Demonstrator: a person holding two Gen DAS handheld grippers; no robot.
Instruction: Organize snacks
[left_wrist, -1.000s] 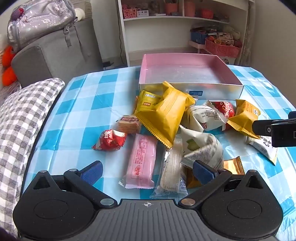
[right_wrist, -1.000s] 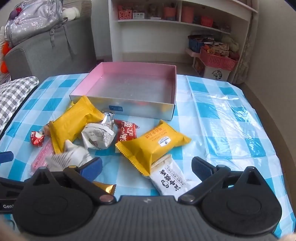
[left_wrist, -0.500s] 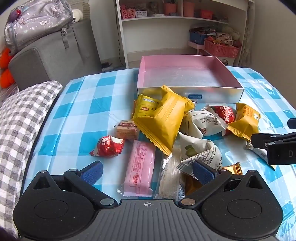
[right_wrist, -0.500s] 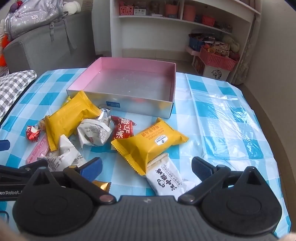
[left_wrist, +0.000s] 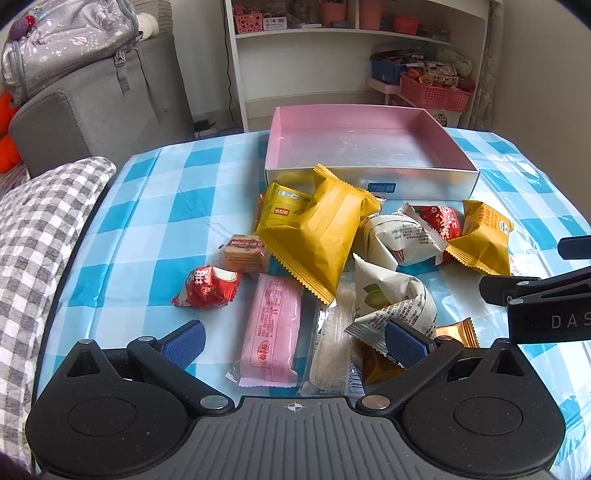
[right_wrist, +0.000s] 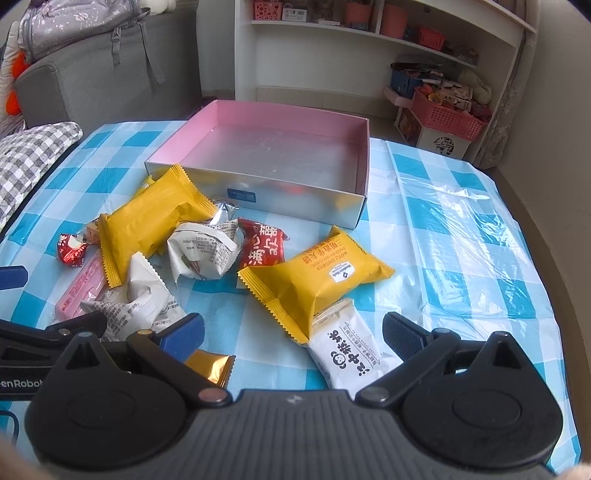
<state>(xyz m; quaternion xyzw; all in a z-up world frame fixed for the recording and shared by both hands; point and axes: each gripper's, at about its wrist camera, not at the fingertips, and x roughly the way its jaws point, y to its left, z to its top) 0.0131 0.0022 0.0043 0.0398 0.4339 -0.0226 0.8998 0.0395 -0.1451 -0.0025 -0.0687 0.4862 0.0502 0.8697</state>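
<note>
While the shallow pink-lined cardboard box (right_wrist: 280, 158) is lying empty at twelve o'clock, the left gripper (left_wrist: 293, 341) and right gripper (right_wrist: 291, 334) are being held with jaws released over the scattered foil snack packets (right_wrist: 314, 273), seemingly to start gathering.

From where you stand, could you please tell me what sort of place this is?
Probably a home living room: a grey fabric sofa, a white open shelf unit holding boxes and baskets, and a table under a blue-and-white checked plastic cloth.

Grey sofa (left_wrist: 92, 107), white shelves (right_wrist: 369, 40), checked cushion (left_wrist: 37, 221)
</note>
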